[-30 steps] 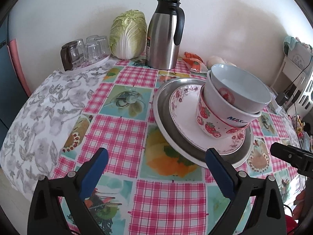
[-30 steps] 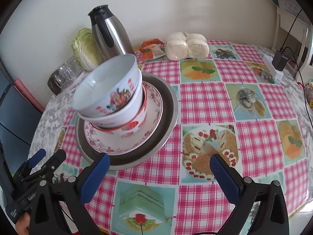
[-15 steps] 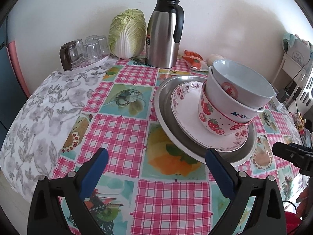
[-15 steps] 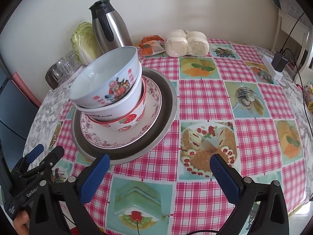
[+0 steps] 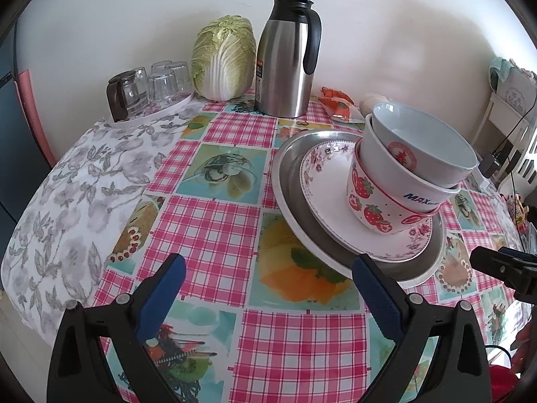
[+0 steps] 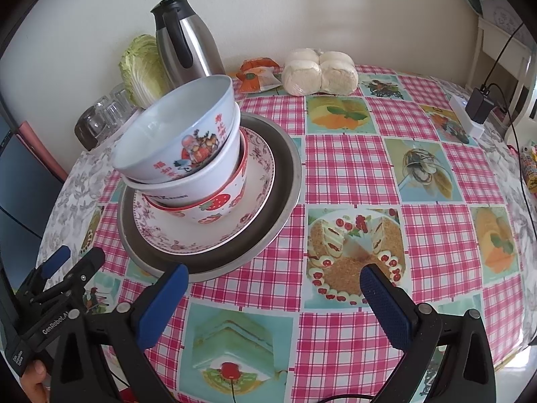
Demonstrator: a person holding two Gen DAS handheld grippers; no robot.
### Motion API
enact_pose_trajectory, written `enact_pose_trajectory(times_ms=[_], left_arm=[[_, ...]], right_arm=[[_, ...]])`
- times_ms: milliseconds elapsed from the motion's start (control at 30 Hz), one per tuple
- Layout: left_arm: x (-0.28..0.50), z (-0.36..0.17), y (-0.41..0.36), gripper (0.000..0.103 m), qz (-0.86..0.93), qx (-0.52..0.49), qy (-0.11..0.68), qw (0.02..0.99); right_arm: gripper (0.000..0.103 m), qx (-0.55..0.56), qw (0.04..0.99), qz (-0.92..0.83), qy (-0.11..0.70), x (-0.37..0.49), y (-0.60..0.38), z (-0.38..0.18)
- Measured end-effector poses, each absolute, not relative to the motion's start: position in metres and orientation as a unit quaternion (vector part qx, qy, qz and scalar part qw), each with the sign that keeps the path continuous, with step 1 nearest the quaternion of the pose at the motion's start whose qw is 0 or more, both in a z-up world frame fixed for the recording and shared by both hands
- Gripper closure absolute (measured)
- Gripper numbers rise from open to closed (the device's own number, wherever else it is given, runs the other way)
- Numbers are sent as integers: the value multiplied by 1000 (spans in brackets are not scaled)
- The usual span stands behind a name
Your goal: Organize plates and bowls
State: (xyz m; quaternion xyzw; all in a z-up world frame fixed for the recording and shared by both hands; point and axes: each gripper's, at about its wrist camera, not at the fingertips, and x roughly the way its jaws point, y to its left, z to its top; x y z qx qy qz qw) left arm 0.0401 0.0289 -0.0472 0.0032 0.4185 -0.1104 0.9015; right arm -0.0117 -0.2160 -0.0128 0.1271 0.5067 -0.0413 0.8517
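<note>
A stack stands on the checked table: a steel plate [image 5: 295,181] [image 6: 285,181], a floral plate [image 5: 325,184] [image 6: 258,174], a strawberry bowl [image 5: 369,205] [image 6: 218,208], a white bowl [image 5: 386,174] [image 6: 188,188] and, tilted on top, a pale blue bowl [image 5: 419,141] [image 6: 178,134]. My left gripper [image 5: 268,278] is open, just short of the steel plate's near rim, nothing between its fingers. My right gripper [image 6: 273,285] is open too, in front of the stack on its other side. Each gripper shows at the edge of the other's view: the left gripper [image 6: 60,275], the right gripper [image 5: 503,268].
At the back by the wall stand a steel thermos jug [image 5: 285,57] [image 6: 188,43], a cabbage [image 5: 223,57] [image 6: 141,63] and a tray of upturned glasses [image 5: 147,84] [image 6: 100,117]. Wrapped buns [image 6: 319,72] and a snack packet [image 6: 258,75] lie behind the stack. A charger and cable [image 6: 480,107] sit at the right edge.
Both views have pulled back and lifted a little from the stack. Neither gripper has changed: both stay open. The dishes have not moved.
</note>
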Motion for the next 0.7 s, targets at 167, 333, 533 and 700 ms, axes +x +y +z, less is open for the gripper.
enact_pose_trajectory(times_ms=[167,333,533,700], left_arm=[[40,-49,28,4,-114,7,419,901],[41,-49,28,4,-114,6,420,900],[41,-49,28,4,-113,5,420,900],[41,-49,28,4,-111,5,421,900]], right_arm=[[0,127,852,-43,506,-11,-217,-13],[0,126,851,-43,508,-11,-217,-13],[0,125,851,-44,508,-11,-217,-13],[0,124,851,-44,509,-10,-217,-13]])
